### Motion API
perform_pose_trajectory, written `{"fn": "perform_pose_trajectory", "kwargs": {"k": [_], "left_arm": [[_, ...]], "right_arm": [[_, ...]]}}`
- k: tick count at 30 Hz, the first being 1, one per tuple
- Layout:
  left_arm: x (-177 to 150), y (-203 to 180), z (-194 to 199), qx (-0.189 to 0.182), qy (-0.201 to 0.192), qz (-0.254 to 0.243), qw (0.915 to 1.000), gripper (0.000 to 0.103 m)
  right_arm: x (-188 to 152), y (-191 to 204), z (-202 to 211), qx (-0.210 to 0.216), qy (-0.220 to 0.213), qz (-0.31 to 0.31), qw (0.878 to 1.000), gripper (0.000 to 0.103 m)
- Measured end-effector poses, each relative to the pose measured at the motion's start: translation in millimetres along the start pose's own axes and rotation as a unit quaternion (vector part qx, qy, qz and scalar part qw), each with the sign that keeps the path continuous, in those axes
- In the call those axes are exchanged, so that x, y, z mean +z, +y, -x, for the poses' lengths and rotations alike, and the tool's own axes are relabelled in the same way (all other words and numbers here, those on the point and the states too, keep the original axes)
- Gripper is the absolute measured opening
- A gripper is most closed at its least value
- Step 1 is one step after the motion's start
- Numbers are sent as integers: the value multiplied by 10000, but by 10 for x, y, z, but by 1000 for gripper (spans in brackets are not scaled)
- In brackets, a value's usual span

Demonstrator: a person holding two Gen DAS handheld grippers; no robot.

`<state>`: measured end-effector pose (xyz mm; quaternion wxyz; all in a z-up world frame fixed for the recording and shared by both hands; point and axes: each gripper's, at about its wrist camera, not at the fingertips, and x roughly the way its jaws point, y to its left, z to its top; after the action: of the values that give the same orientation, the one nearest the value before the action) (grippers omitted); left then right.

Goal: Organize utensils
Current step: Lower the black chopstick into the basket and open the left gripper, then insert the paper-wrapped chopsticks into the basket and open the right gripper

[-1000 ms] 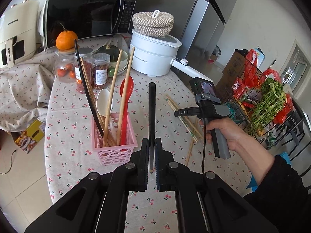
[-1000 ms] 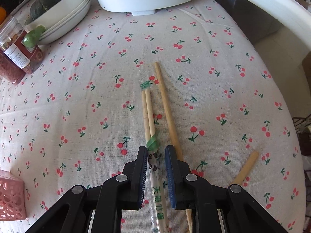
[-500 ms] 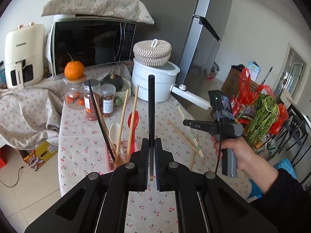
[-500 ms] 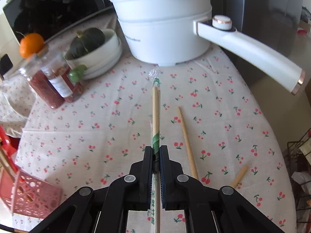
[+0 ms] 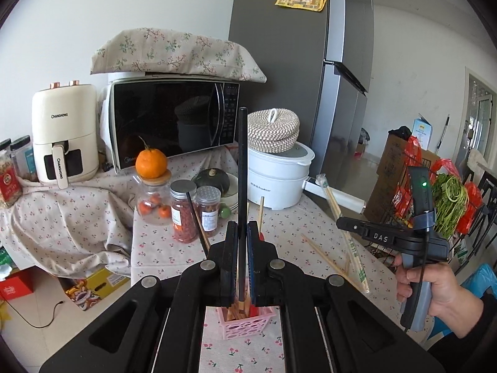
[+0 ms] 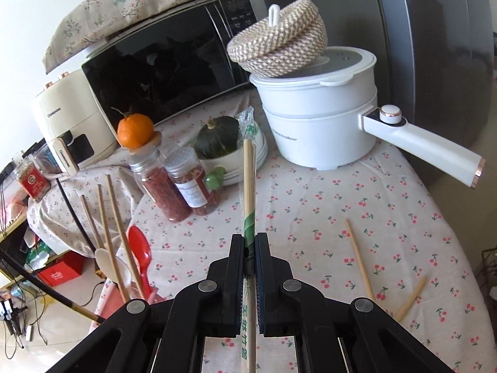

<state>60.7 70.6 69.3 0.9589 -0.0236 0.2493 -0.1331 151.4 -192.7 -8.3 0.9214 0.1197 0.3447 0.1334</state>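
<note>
Chopsticks (image 6: 248, 180) in their wrapper have left the counter (image 6: 310, 205), clamped in the right hand-held gripper (image 6: 248, 248). Left hand-held gripper (image 5: 242, 248) stays shut on 1 black chopstick (image 5: 242, 168) above the pink basket (image 5: 245, 326), so both look ready for dropping in.

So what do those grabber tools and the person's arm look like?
Both tools are black, with two flat upright fingers on chunky angled arms dotted with round silver bolts. The left tool and the right tool match. From the side, the right tool has white "DAS" lettering, a grey handle, a thin black cable and a small green light on a black unit on top. The hand is bare, with a dark sleeve.
</note>
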Motion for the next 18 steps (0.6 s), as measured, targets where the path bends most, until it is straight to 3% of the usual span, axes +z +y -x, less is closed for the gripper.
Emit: {"fn": "perform_pose_trajectory", "kwargs": {"k": [9,14,16,18], "left_arm": [[-217,69,-584,-206,655,-67,9976,5],[-293,140,-634,-276,1029,58,9943,9],[-310,192,-563,-244,1077,96,9938,18],[-334,272,-475,-222,1103,206,9934,39]], "right_arm": [[-75,417,178,348,-811,-102,9960,5],[-180,695,216,360,-1303,-180,9907,5],[-241,809,184,323,-1427,-147,9891,5],[-291,918,129,219,-1520,-70,9881,5]]}}
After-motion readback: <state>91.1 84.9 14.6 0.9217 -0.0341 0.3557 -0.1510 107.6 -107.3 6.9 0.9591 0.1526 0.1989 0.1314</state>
